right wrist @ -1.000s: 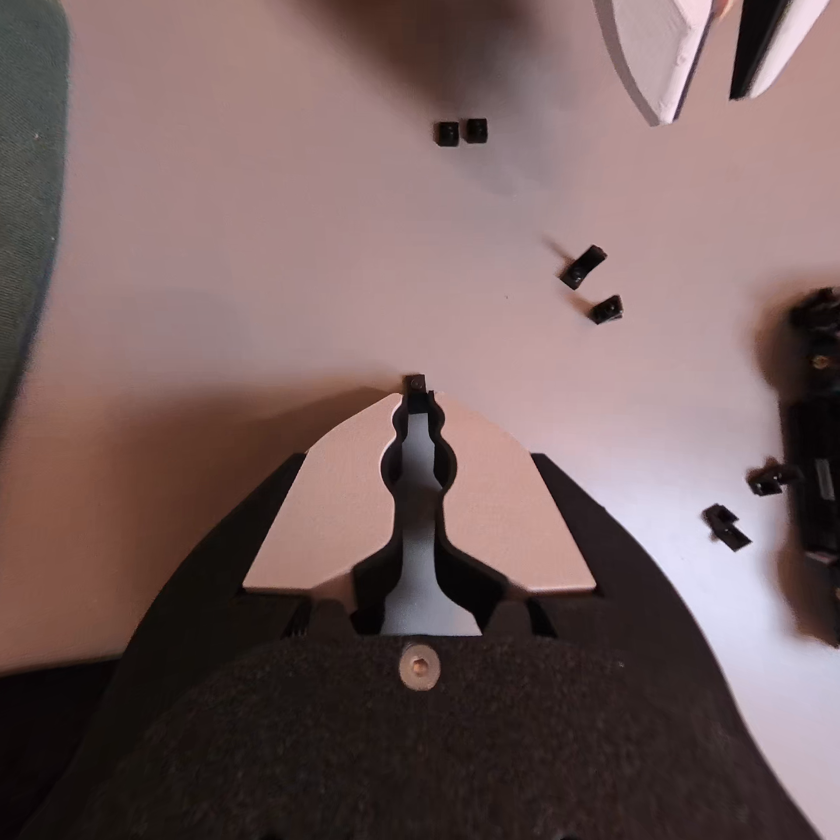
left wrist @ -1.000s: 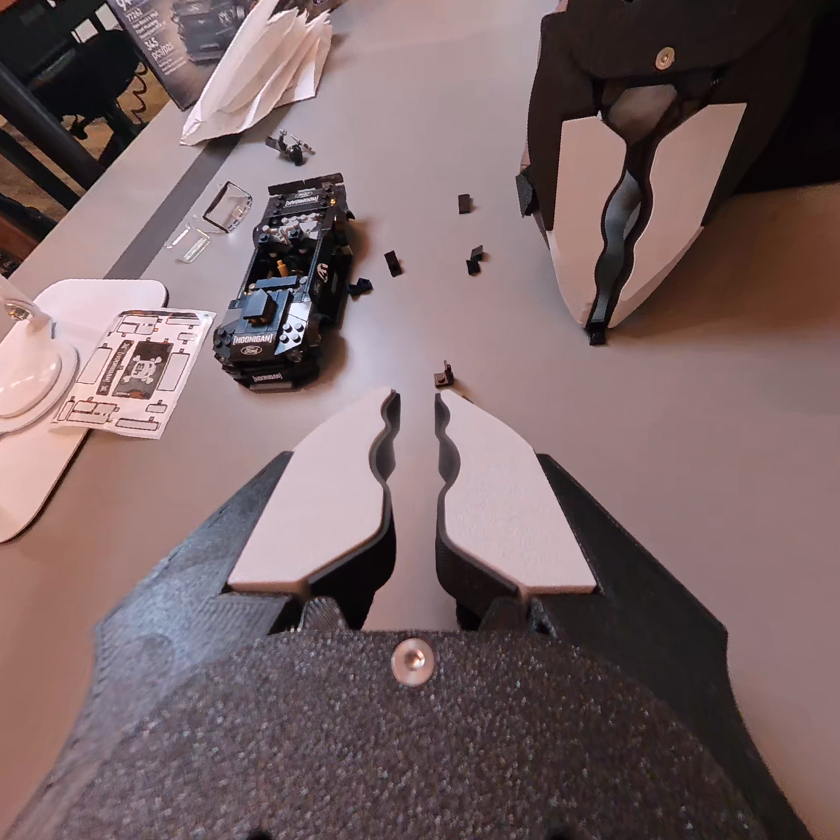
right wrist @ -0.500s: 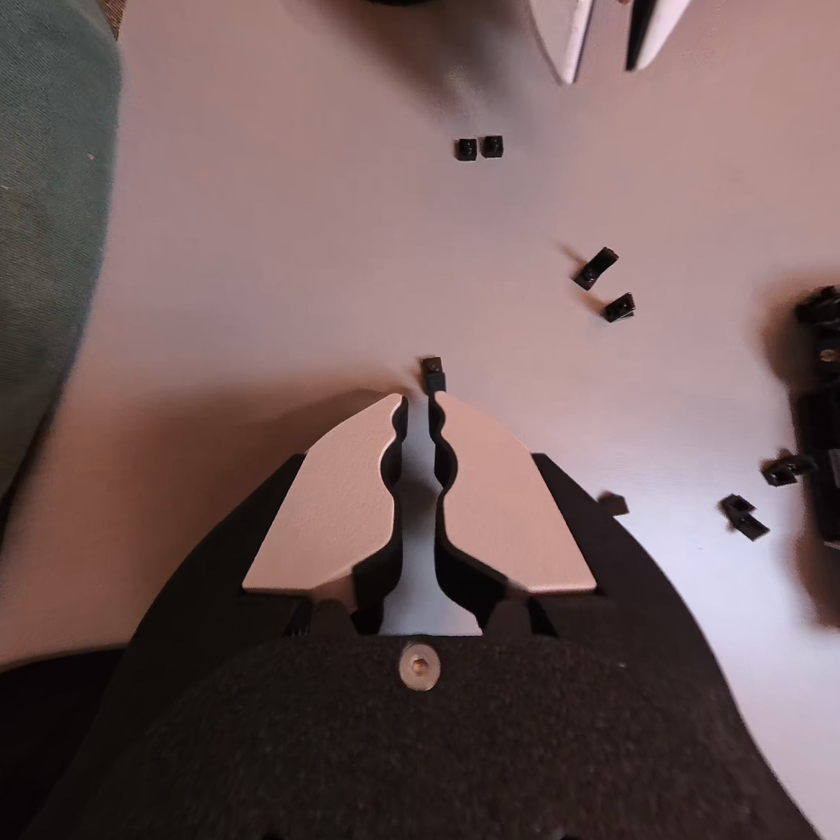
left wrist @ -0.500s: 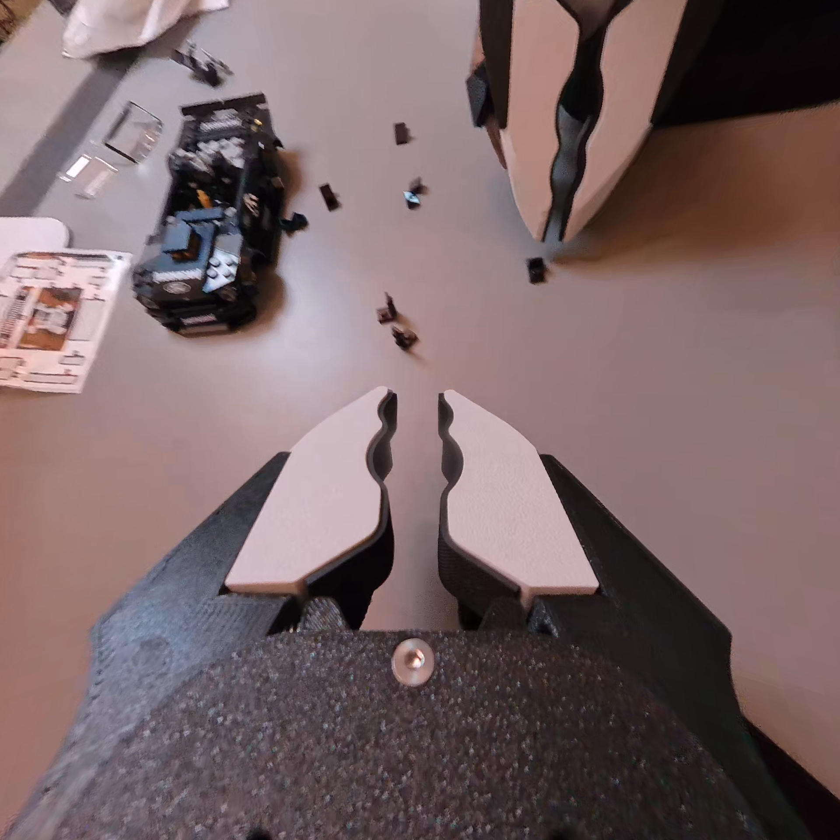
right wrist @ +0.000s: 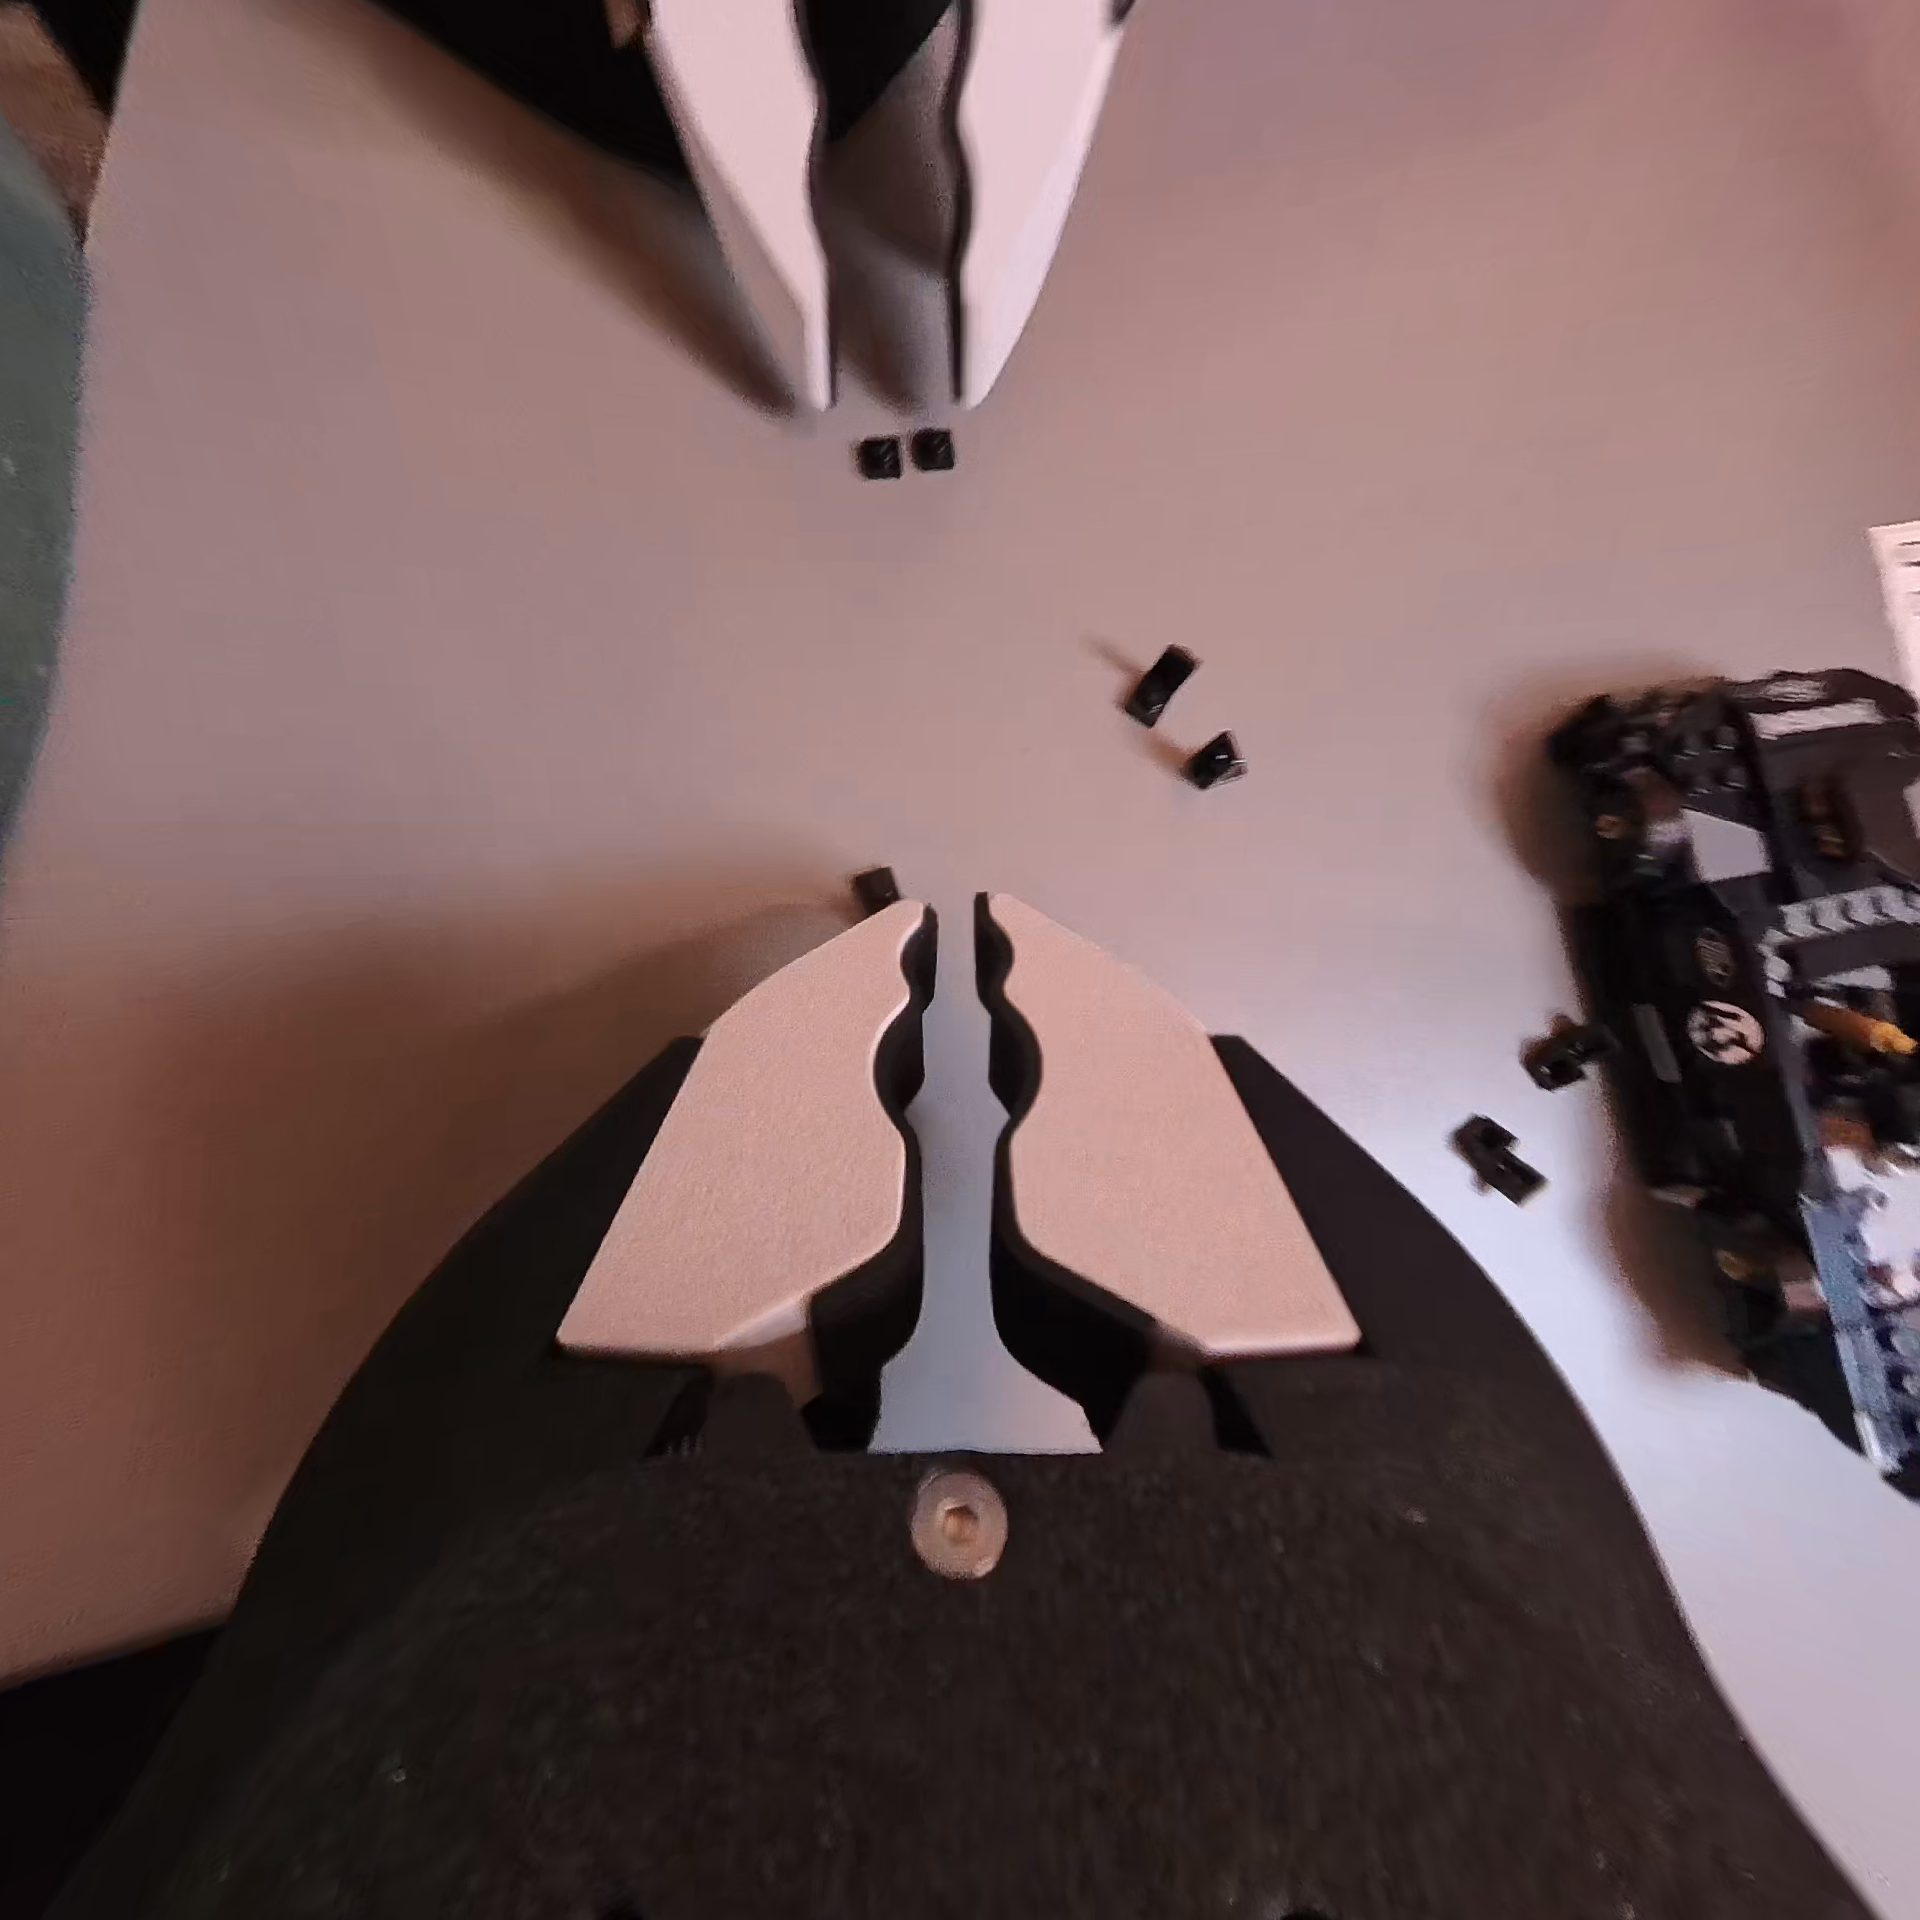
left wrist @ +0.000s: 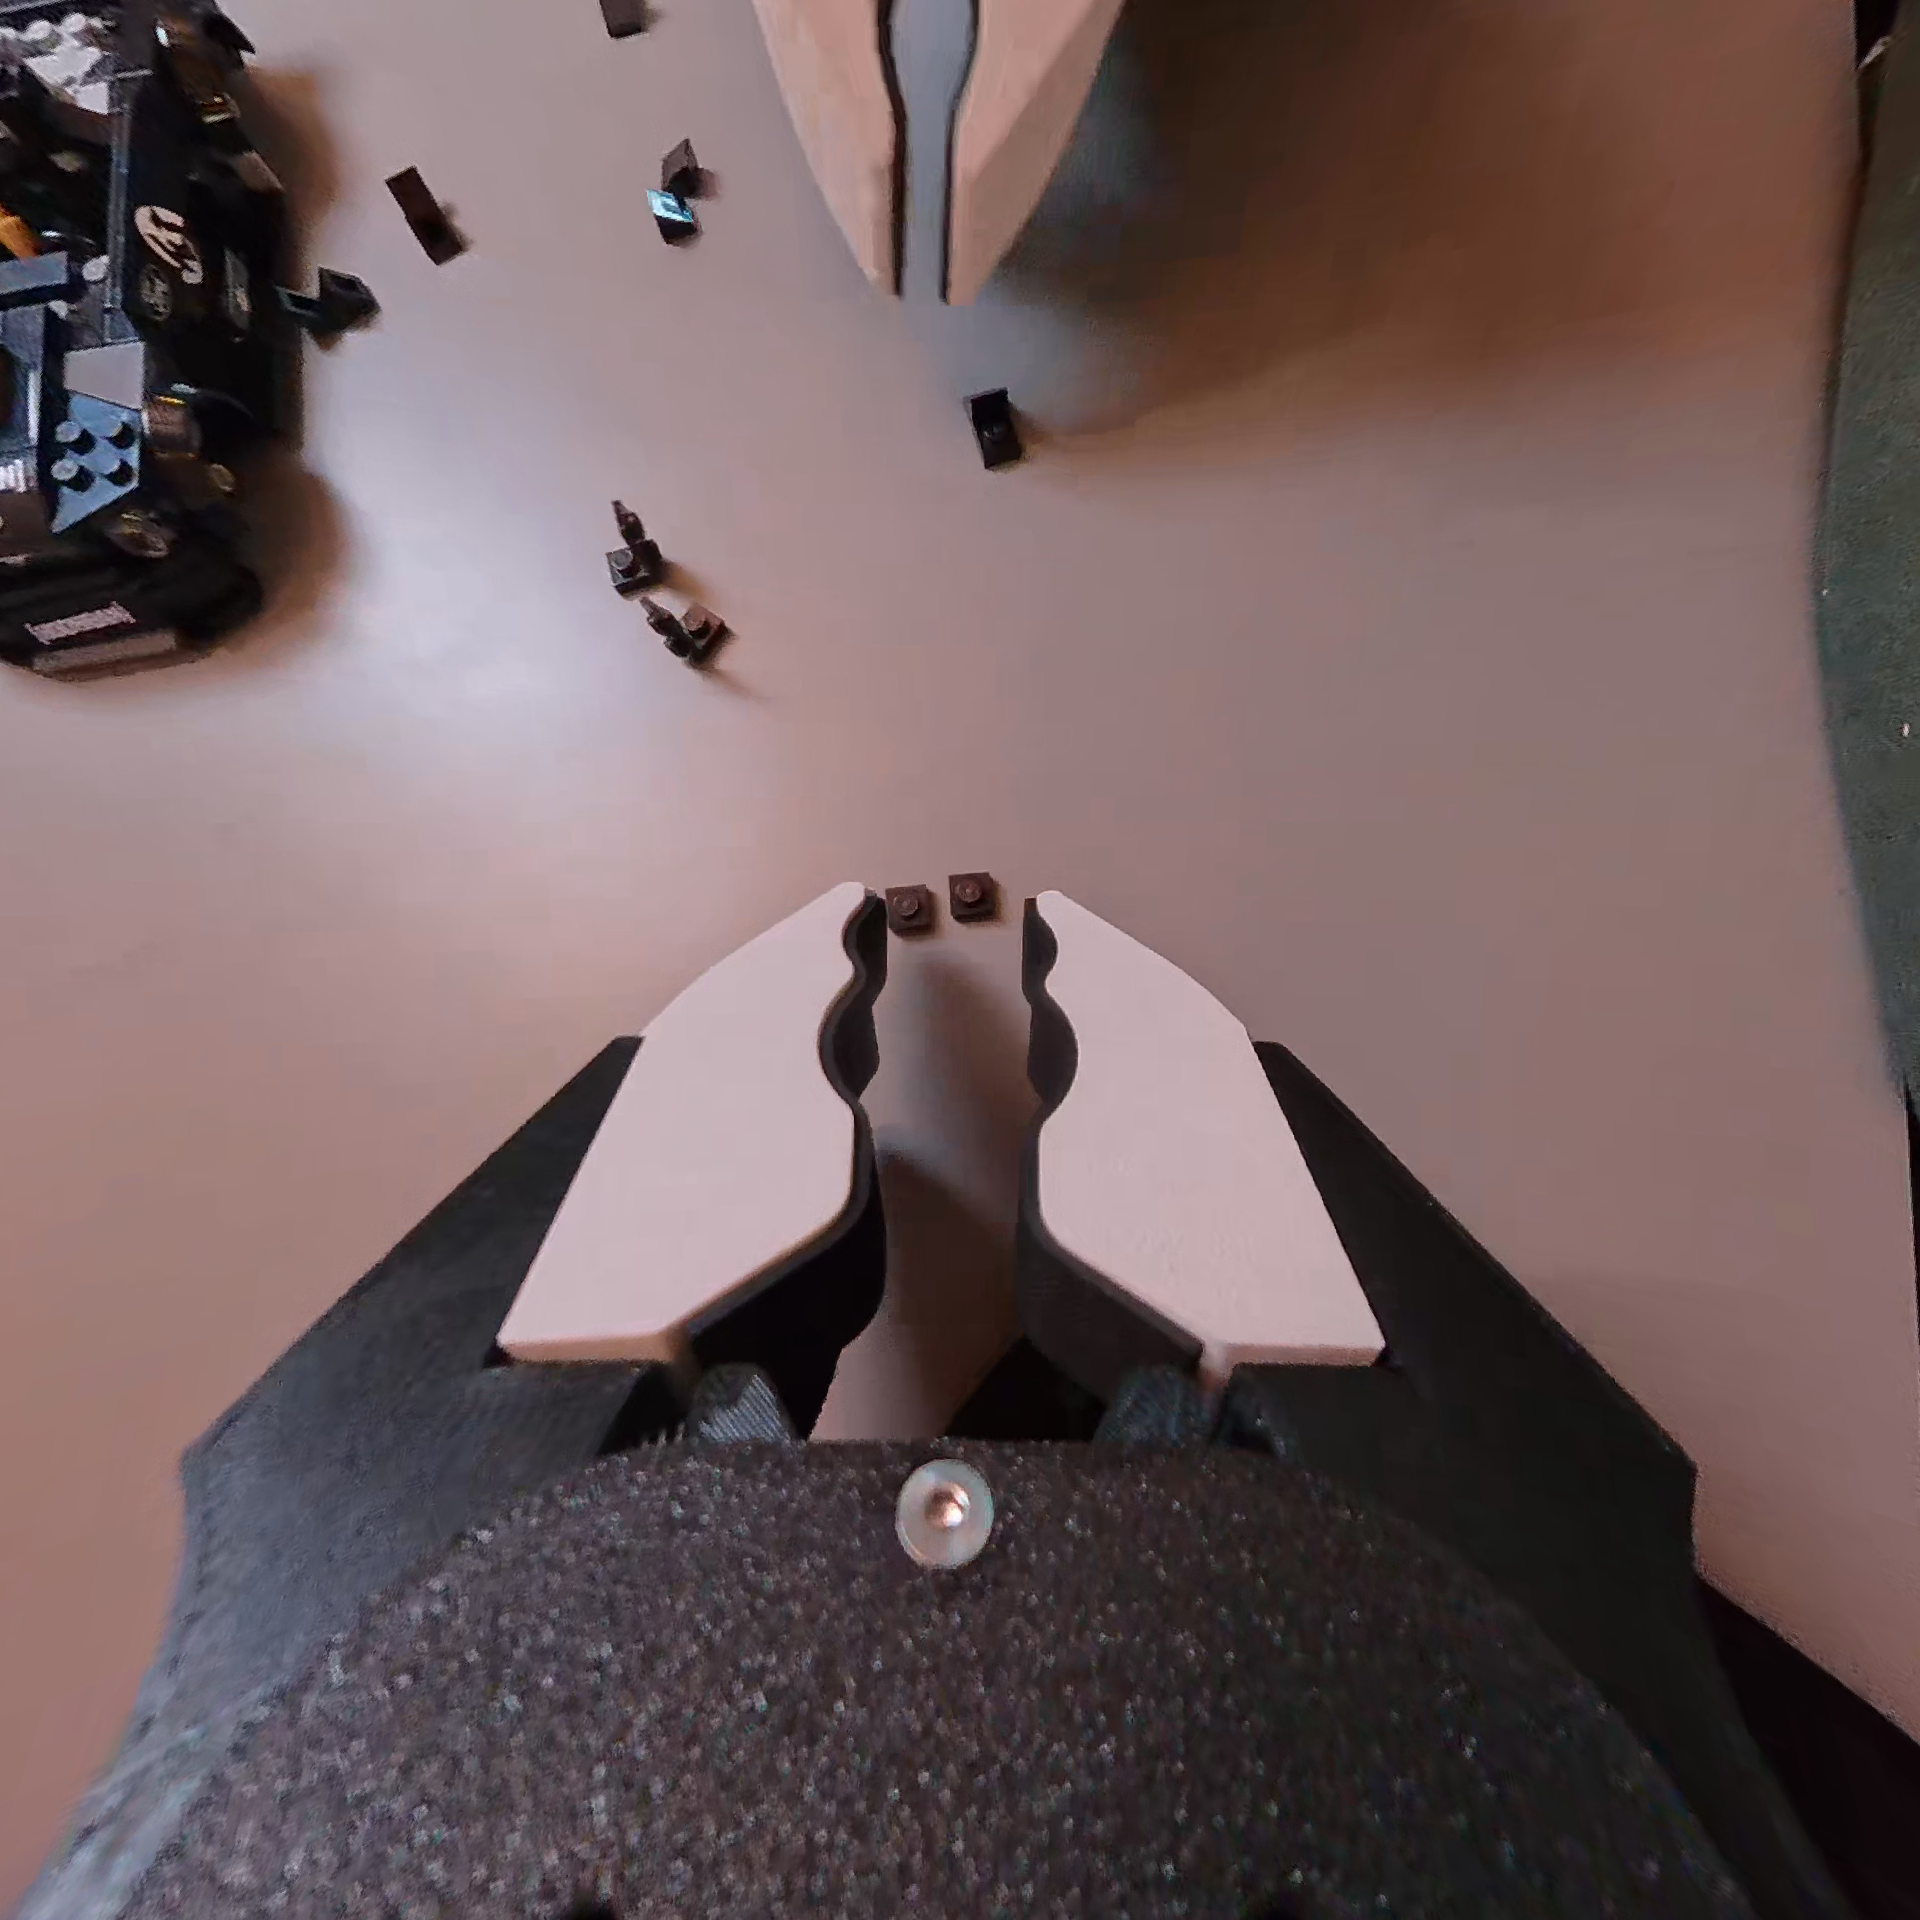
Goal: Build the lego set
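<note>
The left gripper (left wrist: 945,904) hangs low over the grey table (left wrist: 1351,727) with its fingers spread and nothing between them; two small black studded pieces (left wrist: 943,900) lie side by side on the surface right at its tips, in the gap's mouth. Facing it from across the table, the right gripper (right wrist: 956,904) has its fingers parted by only a narrow slot, also empty, and a single small black piece (right wrist: 875,886) sits just beside its left fingertip, loose on the table. Farther out lie two more black bits (left wrist: 665,592) close together, then a few others (left wrist: 426,213) scattered near the half-built black lego car (left wrist: 114,343), which rests well off to the left gripper's left side with its roof open.
</note>
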A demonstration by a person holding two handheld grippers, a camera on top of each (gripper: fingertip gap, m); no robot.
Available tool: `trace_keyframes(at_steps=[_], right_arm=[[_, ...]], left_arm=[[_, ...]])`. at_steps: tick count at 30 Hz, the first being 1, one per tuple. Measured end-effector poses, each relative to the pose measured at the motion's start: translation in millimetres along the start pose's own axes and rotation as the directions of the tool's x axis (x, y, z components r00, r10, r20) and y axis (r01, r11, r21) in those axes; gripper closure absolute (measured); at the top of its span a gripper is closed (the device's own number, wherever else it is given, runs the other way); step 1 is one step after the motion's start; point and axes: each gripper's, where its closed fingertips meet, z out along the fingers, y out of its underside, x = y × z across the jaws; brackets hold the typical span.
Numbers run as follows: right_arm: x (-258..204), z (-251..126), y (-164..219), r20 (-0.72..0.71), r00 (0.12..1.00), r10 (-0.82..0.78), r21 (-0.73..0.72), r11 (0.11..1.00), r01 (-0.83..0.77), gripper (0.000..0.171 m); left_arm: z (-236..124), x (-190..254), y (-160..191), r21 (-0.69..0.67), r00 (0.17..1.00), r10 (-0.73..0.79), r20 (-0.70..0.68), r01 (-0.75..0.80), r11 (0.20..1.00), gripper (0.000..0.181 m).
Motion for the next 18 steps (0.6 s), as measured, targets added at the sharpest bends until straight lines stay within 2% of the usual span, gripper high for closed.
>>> trace_keyframes(at_steps=[7, 18], right_arm=[[24.3, -37.7, -19.9, -0.152, 0.972, 0.177, 0.278, 0.952, -0.13, 0.151], [15.5, -29.3, -12.4, -0.143, 0.967, 0.212, 0.281, 0.945, -0.166, 0.149]], left_arm=[[2.1, -4.5, 3.8, -0.022, 1.0, 0.023, 0.006, -0.023, 0.999, 0.158], [6.8, -4.3, 4.3, -0.034, 0.999, 0.03, -0.011, -0.03, 0.999, 0.162]])
